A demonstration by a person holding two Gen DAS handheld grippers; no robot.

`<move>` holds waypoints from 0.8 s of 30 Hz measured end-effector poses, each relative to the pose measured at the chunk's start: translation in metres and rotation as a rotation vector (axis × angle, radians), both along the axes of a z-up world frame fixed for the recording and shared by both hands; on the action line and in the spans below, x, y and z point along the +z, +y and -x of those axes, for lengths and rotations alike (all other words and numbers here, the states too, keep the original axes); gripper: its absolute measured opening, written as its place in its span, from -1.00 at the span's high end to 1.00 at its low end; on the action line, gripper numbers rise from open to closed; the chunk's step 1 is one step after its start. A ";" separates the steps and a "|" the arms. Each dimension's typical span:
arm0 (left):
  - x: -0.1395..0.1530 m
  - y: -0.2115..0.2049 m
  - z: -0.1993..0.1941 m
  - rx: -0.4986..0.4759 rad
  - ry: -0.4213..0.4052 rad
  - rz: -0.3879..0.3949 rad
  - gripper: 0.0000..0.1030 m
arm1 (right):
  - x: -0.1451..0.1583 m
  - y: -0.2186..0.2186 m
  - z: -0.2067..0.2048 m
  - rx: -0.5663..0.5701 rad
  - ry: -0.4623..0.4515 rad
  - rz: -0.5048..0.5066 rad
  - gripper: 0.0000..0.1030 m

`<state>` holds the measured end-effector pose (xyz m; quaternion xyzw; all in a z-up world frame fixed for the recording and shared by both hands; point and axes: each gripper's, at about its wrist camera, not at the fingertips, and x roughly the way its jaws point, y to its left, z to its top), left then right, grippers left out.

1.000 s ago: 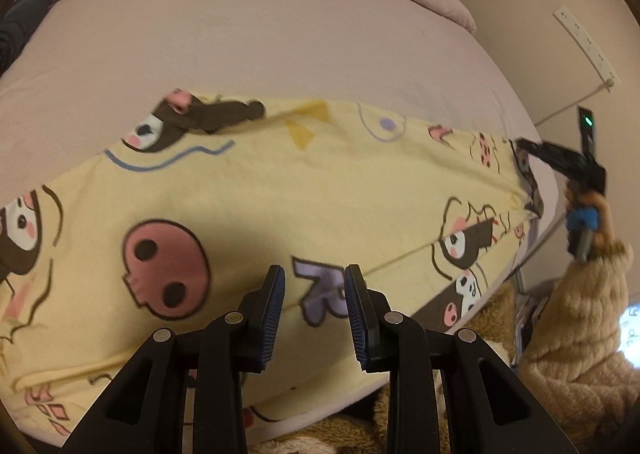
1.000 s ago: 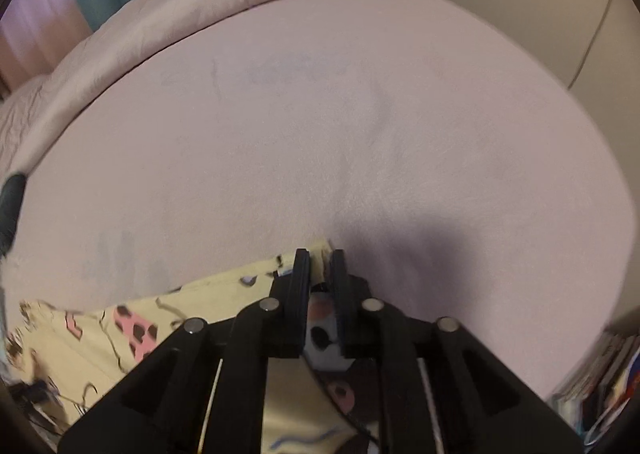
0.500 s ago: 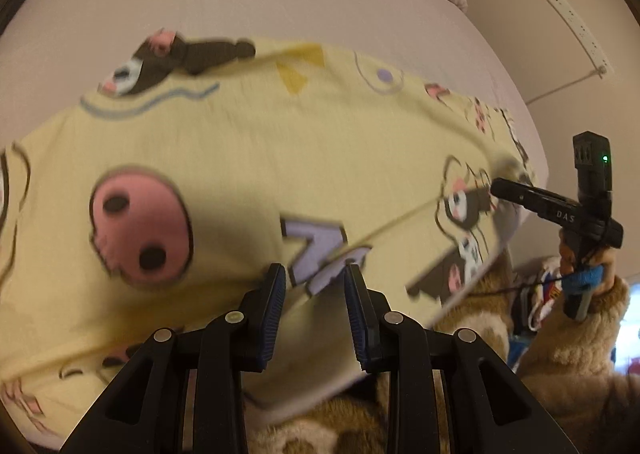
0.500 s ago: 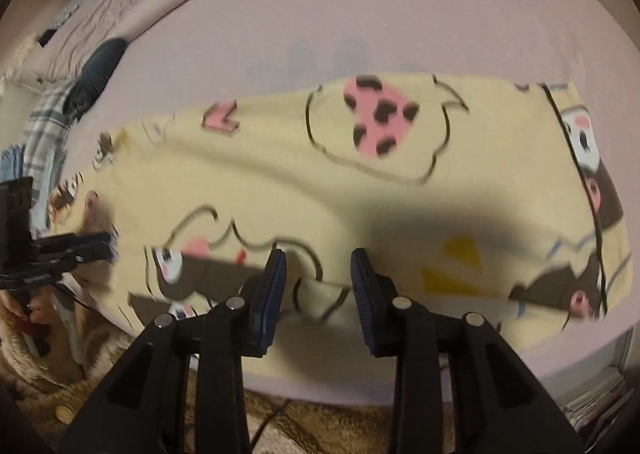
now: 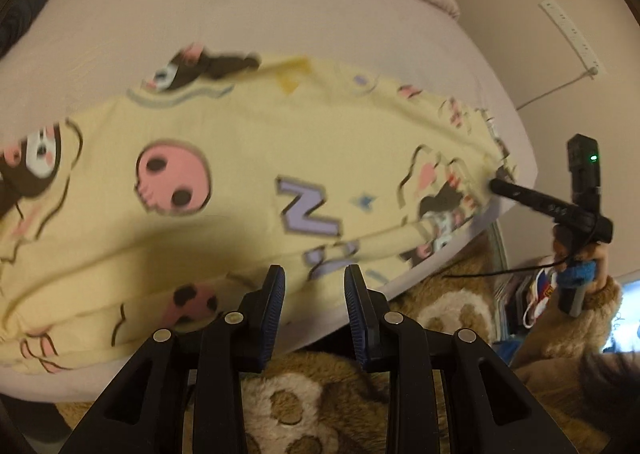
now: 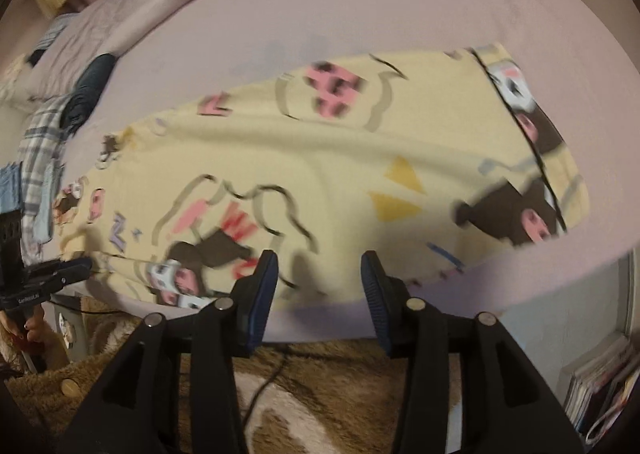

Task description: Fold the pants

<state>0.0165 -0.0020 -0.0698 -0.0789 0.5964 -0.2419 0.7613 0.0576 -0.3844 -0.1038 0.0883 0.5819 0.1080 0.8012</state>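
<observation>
Because both tools stand with a clear gap between their blue pads and no cloth in it, the yellow cartoon-print pyjama pants lie released, spread lengthwise along the near edge of the bed with its pale mauve sheet. They look already doubled leg over leg, to judge by the layered edges along the near side, and lying flat like this suits a further fold across the length.

The left hand-held gripper hovers unclenched at the near hem, the cloth just ahead of and below its pads, near the end where the right hand-held gripper shows at the far right, its tip at the fabric's corner. From the right wrist view that right hand-held gripper is likewise released, poised at the near edge of the pants, the piped end off to its right. The brown plush sleeve suggests the person stands close against the bedside.
</observation>
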 end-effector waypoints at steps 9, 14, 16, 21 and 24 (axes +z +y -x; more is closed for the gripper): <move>-0.025 0.003 -0.014 0.037 0.034 -0.070 0.45 | -0.026 0.055 0.001 0.125 0.054 -0.088 0.09; -0.043 0.026 0.006 0.097 0.097 -0.055 0.45 | -0.031 0.063 0.021 0.161 0.068 -0.045 0.09; -0.042 0.033 0.016 0.107 0.126 -0.043 0.45 | -0.032 0.058 0.028 0.147 0.098 -0.054 0.10; -0.037 0.043 0.033 0.156 0.112 -0.033 0.45 | -0.030 0.059 0.037 0.142 0.102 -0.045 0.07; -0.037 0.037 0.031 0.164 0.108 0.007 0.45 | -0.028 0.071 0.039 0.173 0.095 -0.056 0.07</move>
